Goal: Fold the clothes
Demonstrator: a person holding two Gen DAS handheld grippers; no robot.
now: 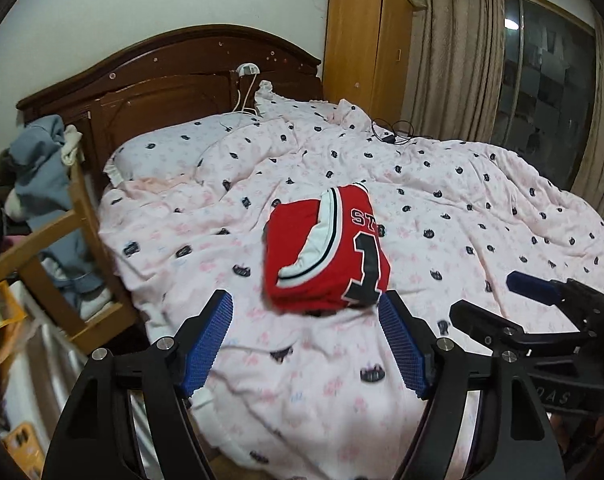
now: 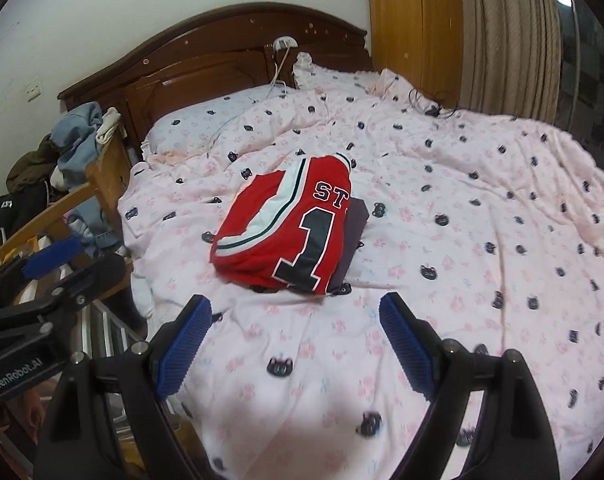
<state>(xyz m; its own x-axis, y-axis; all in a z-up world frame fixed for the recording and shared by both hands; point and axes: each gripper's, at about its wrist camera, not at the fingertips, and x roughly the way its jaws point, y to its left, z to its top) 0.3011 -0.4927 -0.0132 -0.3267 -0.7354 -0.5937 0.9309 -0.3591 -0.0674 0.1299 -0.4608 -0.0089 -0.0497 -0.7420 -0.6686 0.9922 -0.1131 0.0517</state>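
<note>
Left gripper (image 1: 306,306): nearest the lens in the left wrist view; its two blue-padded fingers stand wide apart with nothing between them, held just short of the near edge of the jersey and above the quilt.
Right gripper (image 2: 295,308): nearest the lens in the right wrist view; fingers likewise spread and empty, just short of the jersey's near edge. It also shows at the right margin of the left wrist view, to the right of the jersey.
Quilt (image 1: 442,240): pale pink, printed with small dark cat faces, rumpled; it lies under the jersey and spreads on all sides of it.
Jersey (image 2: 289,232): red, folded into a compact rectangle, lying on the quilt near the middle of the bed. The top face shows a large black "1", the letters "ST" and a white band with dark stripes.
Dark cloth (image 2: 352,236): a grey-purple piece under the jersey, showing along its right edge.
Pillow (image 1: 169,148): beyond the jersey, to its left.
Black cable (image 1: 394,130): beyond the jersey, to its right, on the quilt.
Headboard (image 1: 173,76): dark wood, beyond the jersey, with a white charger lead hanging on it.
Wardrobe (image 1: 366,40): light wood, farthest, beyond the jersey and to its right.
</note>
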